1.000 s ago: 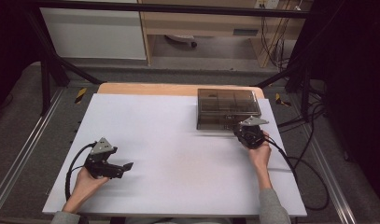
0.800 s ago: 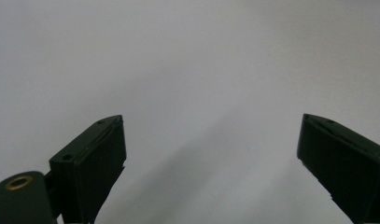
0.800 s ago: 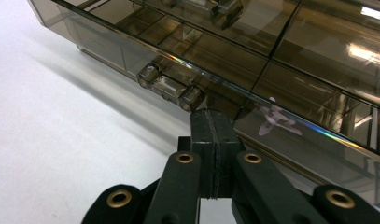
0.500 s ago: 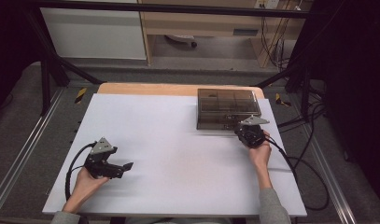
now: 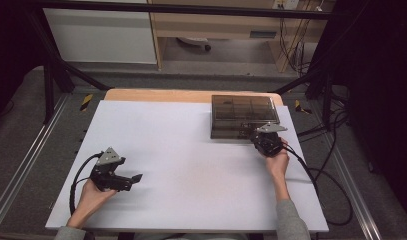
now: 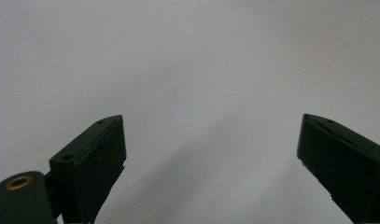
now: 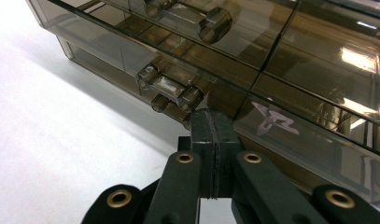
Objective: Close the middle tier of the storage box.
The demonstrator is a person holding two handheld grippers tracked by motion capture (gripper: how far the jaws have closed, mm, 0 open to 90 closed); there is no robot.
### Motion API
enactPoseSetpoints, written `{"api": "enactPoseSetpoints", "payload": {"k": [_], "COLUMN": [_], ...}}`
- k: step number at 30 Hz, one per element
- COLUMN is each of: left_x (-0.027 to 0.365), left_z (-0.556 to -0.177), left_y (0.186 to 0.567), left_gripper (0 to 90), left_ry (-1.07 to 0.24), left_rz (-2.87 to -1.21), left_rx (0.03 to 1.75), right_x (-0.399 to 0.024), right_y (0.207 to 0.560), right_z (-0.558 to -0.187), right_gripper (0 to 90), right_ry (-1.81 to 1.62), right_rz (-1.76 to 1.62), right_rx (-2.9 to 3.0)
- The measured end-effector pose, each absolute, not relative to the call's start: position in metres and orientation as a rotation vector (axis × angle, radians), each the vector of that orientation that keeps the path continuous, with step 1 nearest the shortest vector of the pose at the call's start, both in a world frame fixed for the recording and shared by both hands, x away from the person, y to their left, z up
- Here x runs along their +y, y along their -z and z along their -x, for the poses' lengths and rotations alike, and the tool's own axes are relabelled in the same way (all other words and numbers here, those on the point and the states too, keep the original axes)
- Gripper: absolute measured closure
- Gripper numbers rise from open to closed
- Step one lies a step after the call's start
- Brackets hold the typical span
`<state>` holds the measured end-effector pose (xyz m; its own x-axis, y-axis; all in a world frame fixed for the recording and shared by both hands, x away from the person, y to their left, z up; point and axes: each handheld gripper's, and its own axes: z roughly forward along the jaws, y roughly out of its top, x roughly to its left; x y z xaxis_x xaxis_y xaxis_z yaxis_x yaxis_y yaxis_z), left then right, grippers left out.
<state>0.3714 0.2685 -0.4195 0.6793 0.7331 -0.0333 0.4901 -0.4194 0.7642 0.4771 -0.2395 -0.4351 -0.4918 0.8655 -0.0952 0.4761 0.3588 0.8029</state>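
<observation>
Here: right gripper (image 7: 211, 130), jaws pressed together, tips against the smoky plastic drawer box (image 5: 243, 116) at the table's far right corner; left gripper (image 5: 133, 178) gapes near the left edge.

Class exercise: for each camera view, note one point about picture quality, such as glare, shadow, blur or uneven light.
High view: the white table is evenly lit while the surroundings fall dark. Left gripper view: the left gripper shows soft, blurred jaws and a faint shadow on the plain surface. Right gripper view: bright glare patches sit on the smoky drawer box, and the right gripper looks fairly sharp.
</observation>
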Motion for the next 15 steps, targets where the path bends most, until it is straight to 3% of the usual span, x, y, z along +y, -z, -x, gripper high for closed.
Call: {"api": "enactPoseSetpoints", "payload": {"k": [15], "left_x": [0.2682], "left_z": [-0.3715], "left_y": [0.4198], "left_gripper": [7.8], "left_ry": [-0.391], "left_rz": [-2.105], "left_rx": [0.937], "right_x": [-0.2402], "right_y": [0.4345], "right_z": [-0.4792], "right_gripper": [90.0], "right_ry": [-0.996], "right_rz": [-1.15], "right_rx": [2.105]}}
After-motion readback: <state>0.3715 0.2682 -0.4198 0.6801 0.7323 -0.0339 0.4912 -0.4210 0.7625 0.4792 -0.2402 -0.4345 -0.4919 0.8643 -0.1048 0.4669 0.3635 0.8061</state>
